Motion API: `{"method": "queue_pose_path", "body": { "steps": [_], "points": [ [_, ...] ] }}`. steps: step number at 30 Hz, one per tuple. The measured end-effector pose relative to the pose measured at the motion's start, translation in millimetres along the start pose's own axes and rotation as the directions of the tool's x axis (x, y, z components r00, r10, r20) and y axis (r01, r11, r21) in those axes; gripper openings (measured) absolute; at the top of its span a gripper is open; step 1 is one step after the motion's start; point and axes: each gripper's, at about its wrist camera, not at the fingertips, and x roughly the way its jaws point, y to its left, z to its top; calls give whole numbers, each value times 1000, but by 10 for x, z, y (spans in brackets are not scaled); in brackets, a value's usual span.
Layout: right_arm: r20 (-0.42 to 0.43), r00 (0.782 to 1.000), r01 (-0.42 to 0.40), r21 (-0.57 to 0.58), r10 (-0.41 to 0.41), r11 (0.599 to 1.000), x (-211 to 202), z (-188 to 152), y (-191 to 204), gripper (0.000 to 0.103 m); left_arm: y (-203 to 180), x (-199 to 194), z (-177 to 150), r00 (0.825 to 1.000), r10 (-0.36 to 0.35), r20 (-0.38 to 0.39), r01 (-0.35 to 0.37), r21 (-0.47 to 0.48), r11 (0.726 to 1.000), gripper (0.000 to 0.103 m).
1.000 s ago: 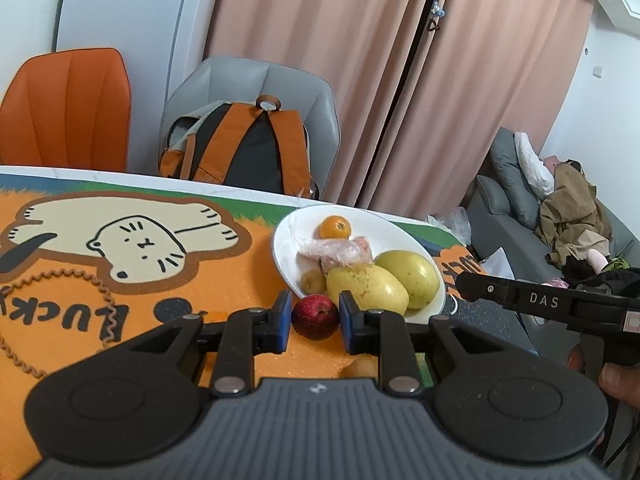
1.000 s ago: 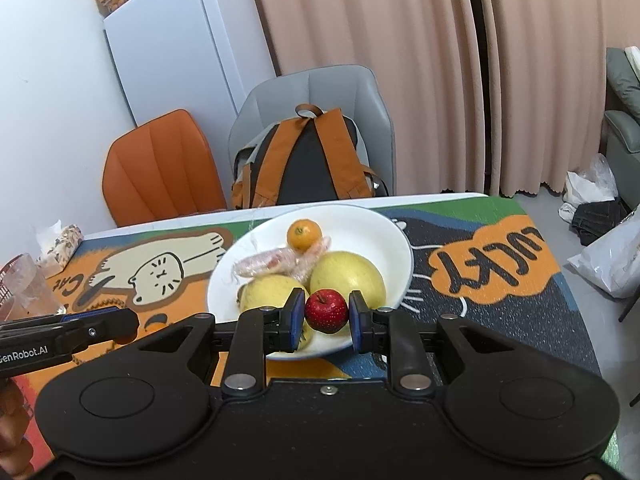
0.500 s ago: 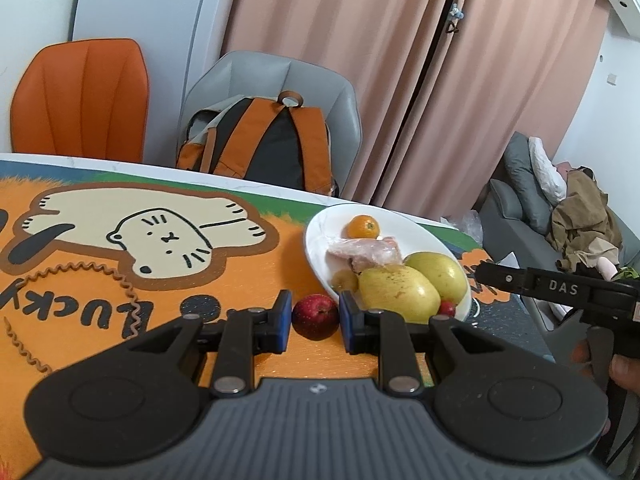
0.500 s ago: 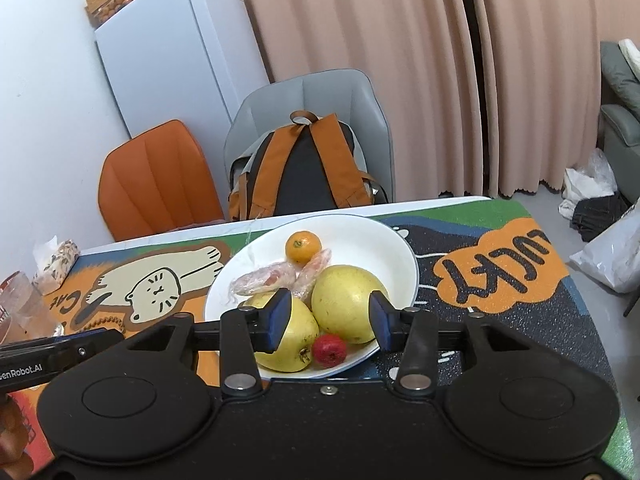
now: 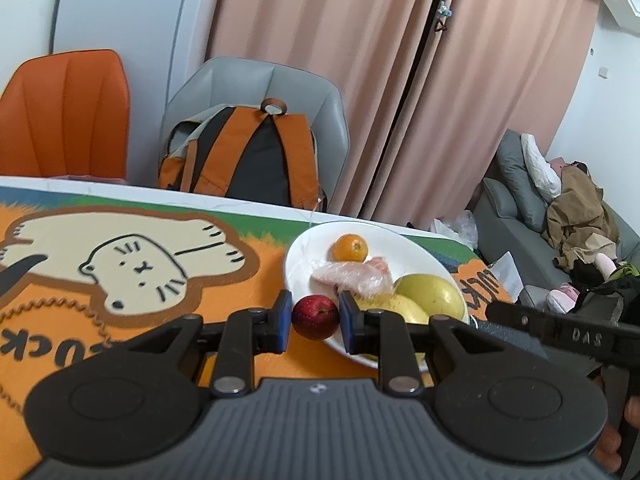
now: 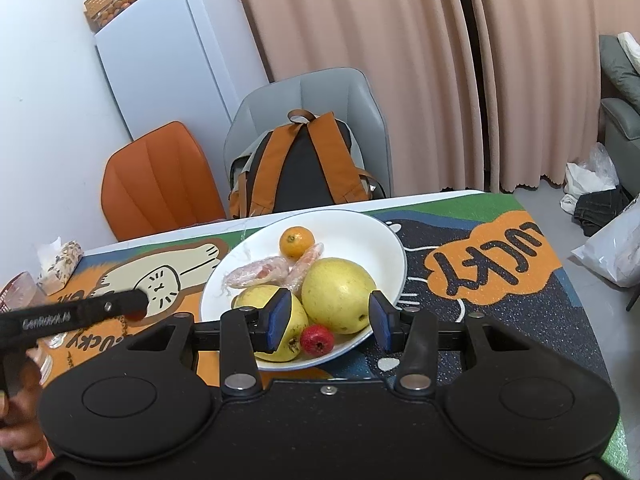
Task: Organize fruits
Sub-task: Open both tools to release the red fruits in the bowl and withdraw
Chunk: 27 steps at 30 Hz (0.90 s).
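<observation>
Left gripper (image 5: pixel 315 316): jaws closed on a small dark-red apple (image 5: pixel 315 317); both blue pads press its sides, and the fruit is carried just in front of the near-left rim of the plate.
Right gripper (image 6: pixel 328 317): jaws part open, having just been widening; nothing is clamped. The blue pads (image 6: pixel 279 315) stand clear of the fruit seen between and beyond them.
Small red fruit (image 6: pixel 317 339): lies free in the plate, just below and ahead of the right gripper's open jaws, at the near rim, touching the left yellow pear.
Left yellow pear (image 6: pixel 269 321): directly behind the right gripper's left pad, partly hidden by it.
Right yellow pear (image 6: pixel 338 295): larger, ahead of the gap between the right gripper's pads, beside the left pear.
Wrapped pieces (image 6: pixel 272 269): pinkish items in clear film, beyond the pears toward the plate's middle.
Mandarin (image 6: pixel 296 242): farthest fruit in the plate, beyond the wrapped pieces.
White plate (image 6: pixel 376 236): round, shallow, straight ahead of the right gripper; ahead and to the right of the left gripper.
Table mat (image 5: pixel 132 264): printed with a cream cat on orange to the left of the plate, and dark ground with orange lettering to the right.
Opposite tool: the left gripper's black finger enters the right wrist view at lower left, with a hand (image 6: pixel 18 428) behind it.
Chairs: grey chair (image 6: pixel 320 96) with an orange-and-black backpack (image 6: pixel 304 164) beyond the table's far edge; orange chair (image 6: pixel 156 176) to its left.
Background: white refrigerator (image 6: pixel 176 64) and pink curtains (image 6: pixel 380 60) farthest off.
</observation>
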Motion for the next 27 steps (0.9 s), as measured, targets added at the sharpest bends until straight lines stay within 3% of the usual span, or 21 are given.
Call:
{"method": "queue_pose_path", "body": {
  "steps": [15,27],
  "points": [
    [-11,1000,14,21,-13,1000,22,-88,-187,44,-182,507,260,1000,-16,-11,16,44,999,24],
    [-14,1000,12,36,-12,999,11,-129,-245,44,-128,485,259,999,26,-34,-25,43,999,37]
  ]
}}
